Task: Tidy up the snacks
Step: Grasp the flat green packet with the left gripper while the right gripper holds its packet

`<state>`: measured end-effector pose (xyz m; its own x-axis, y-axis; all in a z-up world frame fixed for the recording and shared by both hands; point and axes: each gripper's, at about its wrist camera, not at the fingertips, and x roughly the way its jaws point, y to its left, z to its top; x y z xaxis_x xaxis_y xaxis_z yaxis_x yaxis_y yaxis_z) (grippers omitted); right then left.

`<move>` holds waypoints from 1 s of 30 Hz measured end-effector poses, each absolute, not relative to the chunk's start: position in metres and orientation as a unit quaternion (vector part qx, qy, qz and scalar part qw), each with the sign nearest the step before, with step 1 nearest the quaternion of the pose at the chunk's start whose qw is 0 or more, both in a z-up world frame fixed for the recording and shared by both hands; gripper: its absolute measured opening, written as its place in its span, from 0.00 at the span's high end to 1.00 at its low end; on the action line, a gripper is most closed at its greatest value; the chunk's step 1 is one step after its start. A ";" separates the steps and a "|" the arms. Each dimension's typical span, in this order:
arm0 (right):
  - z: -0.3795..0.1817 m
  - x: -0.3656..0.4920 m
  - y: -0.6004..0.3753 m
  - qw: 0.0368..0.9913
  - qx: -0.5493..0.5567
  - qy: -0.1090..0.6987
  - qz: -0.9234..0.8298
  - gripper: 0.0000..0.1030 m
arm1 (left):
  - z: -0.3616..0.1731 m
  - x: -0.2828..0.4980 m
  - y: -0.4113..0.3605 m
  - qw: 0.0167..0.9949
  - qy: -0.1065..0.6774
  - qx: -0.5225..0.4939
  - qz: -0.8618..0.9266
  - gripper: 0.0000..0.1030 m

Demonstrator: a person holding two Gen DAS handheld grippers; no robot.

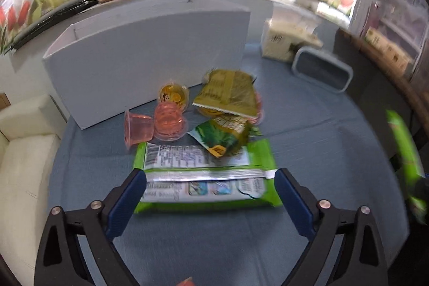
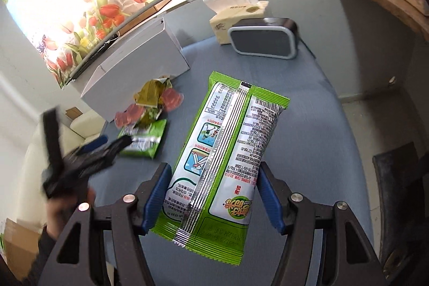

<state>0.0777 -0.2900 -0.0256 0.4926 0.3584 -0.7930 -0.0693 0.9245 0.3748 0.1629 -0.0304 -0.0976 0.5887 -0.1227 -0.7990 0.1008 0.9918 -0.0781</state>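
My left gripper is open, its blue pads either side of a green snack packet that lies flat on the blue table. Behind it are two pink jelly cups, a yellow jelly cup and olive and green snack bags. My right gripper is shut on a second, long green snack packet and holds it above the table. The left gripper shows blurred in the right wrist view over the first packet. The held packet shows at the right edge of the left wrist view.
A grey open box stands behind the snacks; it also shows in the right wrist view. A tissue pack and a grey-rimmed dark container stand at the back right. A cream sofa lies left of the table.
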 end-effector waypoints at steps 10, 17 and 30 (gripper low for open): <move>-0.004 0.053 -0.286 0.853 0.138 0.471 0.179 0.33 | -0.117 0.181 -0.025 0.832 0.475 0.129 -0.254 0.17; -0.003 0.051 -0.271 0.848 0.140 0.473 0.196 0.33 | -0.117 0.205 -0.034 0.784 0.482 0.189 -0.342 0.13; -0.004 0.045 -0.247 0.830 0.149 0.489 0.223 0.33 | -0.128 0.238 -0.052 0.727 0.489 0.241 -0.416 0.08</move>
<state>0.0448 -0.2472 -0.0040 0.4230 0.5157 -0.7451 -0.2235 0.8563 0.4657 0.2384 -0.0524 -0.1280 0.1743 -0.3696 -0.9127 0.8415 0.5373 -0.0568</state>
